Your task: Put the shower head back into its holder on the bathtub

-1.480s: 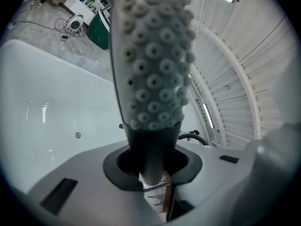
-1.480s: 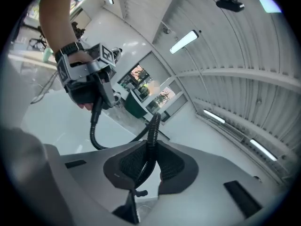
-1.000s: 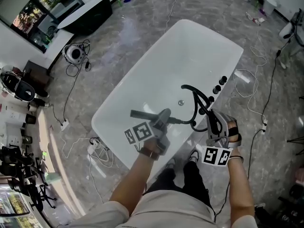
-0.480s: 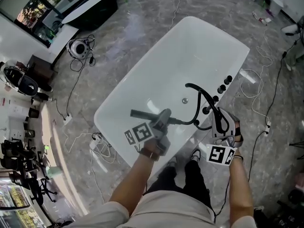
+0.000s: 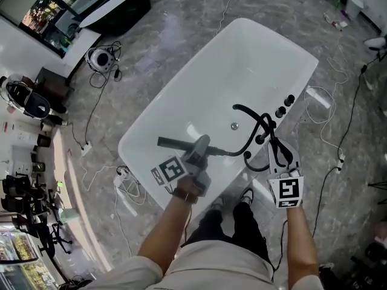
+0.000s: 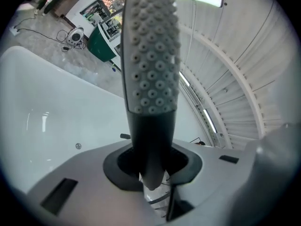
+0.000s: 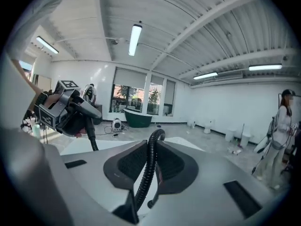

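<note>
Head view looks steeply down on a white oval bathtub (image 5: pixel 242 59) standing on a grey marbled floor (image 5: pixel 151 53), with the person at its near rim. The left tool (image 5: pixel 198 153) is clamped on the handle of a grey, stick-shaped shower head (image 5: pixel 174 142), which lies roughly level above the near end of the basin and points toward the left of the picture, well apart from the rim fittings. A black ribbed hose (image 5: pixel 240 110) runs from the back of the handle, arcs up over the basin and loops down toward the rim on the right. There the right tool (image 5: pixel 279 153) is closed on it, just beside a row of black round knobs (image 5: pixel 284 106) on the rim. In the left gripper view the nubbed spray face of the shower head rises straight up between the jaws, whose dark pads press on the smooth handle below it. In the right gripper view the pads pinch the hose from both sides, and it curls over just past them. Farther back in that view stand a dark green bathtub (image 7: pixel 138 117) by the windows and a person (image 7: pixel 282 126) at the far right.
</note>
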`<act>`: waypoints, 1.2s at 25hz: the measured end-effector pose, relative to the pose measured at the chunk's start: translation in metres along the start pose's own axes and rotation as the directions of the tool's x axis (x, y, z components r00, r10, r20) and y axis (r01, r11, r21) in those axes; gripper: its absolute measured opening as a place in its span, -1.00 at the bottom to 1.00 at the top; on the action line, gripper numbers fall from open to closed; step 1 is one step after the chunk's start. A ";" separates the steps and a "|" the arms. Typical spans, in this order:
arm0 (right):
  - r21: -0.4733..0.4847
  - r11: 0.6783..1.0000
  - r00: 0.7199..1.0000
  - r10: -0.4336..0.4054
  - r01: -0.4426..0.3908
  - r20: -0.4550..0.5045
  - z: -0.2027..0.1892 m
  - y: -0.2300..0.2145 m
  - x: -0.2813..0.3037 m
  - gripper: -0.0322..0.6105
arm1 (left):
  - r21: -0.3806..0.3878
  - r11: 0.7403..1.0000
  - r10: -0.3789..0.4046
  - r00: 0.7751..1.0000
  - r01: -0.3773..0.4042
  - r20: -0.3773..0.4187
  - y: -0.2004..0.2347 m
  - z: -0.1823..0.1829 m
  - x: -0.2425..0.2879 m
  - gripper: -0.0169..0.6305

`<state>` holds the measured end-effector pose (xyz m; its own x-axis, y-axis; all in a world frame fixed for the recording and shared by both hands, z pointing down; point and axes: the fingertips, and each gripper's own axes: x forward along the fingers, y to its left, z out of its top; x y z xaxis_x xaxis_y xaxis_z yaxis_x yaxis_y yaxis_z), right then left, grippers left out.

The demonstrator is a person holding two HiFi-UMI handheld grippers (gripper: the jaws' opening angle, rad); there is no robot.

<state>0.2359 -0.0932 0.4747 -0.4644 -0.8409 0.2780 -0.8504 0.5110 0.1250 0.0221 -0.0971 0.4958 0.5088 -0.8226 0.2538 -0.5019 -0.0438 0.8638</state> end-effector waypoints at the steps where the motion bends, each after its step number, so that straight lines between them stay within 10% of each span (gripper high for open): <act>1: 0.034 0.999 1.000 0.012 -0.012 -0.017 -0.010 -0.005 -0.003 -0.68 | 0.008 1.000 0.001 1.000 -0.001 0.014 -0.003 0.004 -0.001 -0.65; 6: 0.122 0.992 0.995 0.050 -0.040 -0.081 -0.042 -0.013 -0.016 -0.68 | -0.019 1.000 -0.011 0.998 0.012 0.067 -0.022 0.016 -0.006 -0.65; 10: -0.084 0.996 1.000 0.006 -0.009 -0.030 -0.014 0.000 -0.009 -0.68 | -0.014 1.000 -0.017 0.998 0.018 0.056 -0.025 0.016 -0.008 -0.65; 15: -0.501 0.860 0.994 -0.060 0.100 0.096 0.035 0.009 -0.001 -0.68 | -0.023 0.999 -0.036 0.998 0.037 0.044 -0.017 0.014 -0.008 -0.65; 24: -0.620 0.774 0.991 -0.073 0.130 0.116 0.007 0.043 0.023 -0.68 | -0.015 0.999 -0.037 0.999 0.037 -0.007 0.004 0.009 -0.017 -0.65; 30: -0.480 0.877 0.999 -0.009 0.023 0.032 -0.013 0.050 0.038 -0.68 | -0.017 0.999 -0.042 0.999 0.042 -0.011 0.013 0.008 -0.015 -0.65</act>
<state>0.1791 -0.0978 0.5044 -0.4647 -0.8506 0.2462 -0.6381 0.5145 0.5728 0.0024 -0.0902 0.5002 0.5370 -0.8139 0.2217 -0.4678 -0.0687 0.8811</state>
